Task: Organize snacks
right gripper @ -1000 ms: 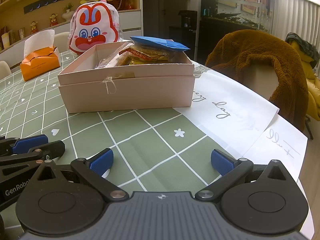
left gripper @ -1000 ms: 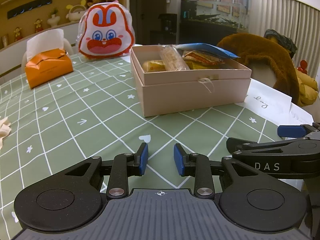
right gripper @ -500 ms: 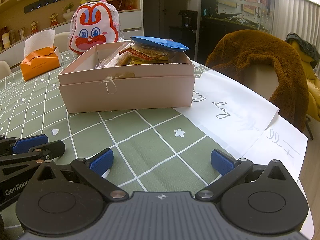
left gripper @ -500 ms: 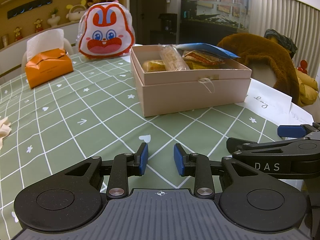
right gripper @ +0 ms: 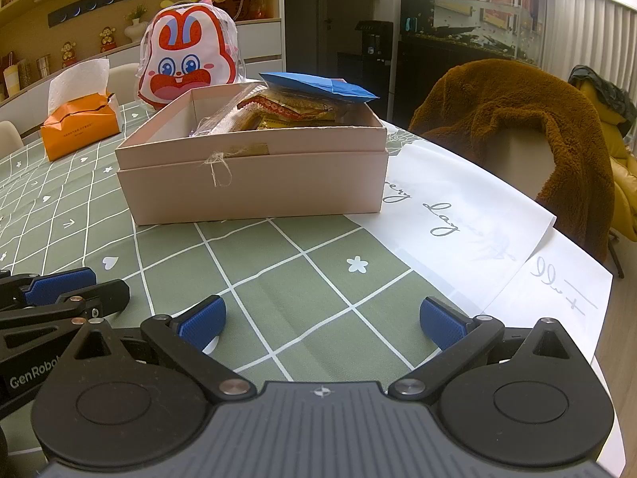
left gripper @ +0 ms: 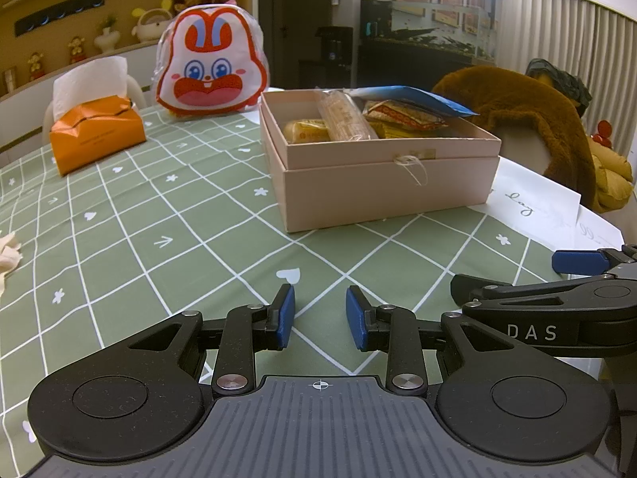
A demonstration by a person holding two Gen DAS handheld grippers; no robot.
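- Left tongs (left gripper: 320,314): hovering low over the green worktop (left gripper: 167,239), jaws standing partly apart, gripping nothing.
- Right tongs (right gripper: 322,318): hovering beside them, jaws spread wide, carrying nothing.
- Box (left gripper: 382,175): sitting open on the worktop ahead of both tongs, well apart from them; snacks are lying inside it.
- Blue packet (right gripper: 318,83): lying on top of the pile and overhanging the rim. Risk: a brush from either tongs is likely tipping it out onto the worktop.
- Clear roll (left gripper: 342,119): leaning among the other packs. Risk: a hard pinch is likely crushing what is inside; slick wrap is likely slipping.
- Box wall: looking light. Risk: a jaw catching the rim is likely shoving the box toward the white sheet (right gripper: 458,215).
- Both tongs: sitting close together. Risk: reaching at once is inviting a collision.
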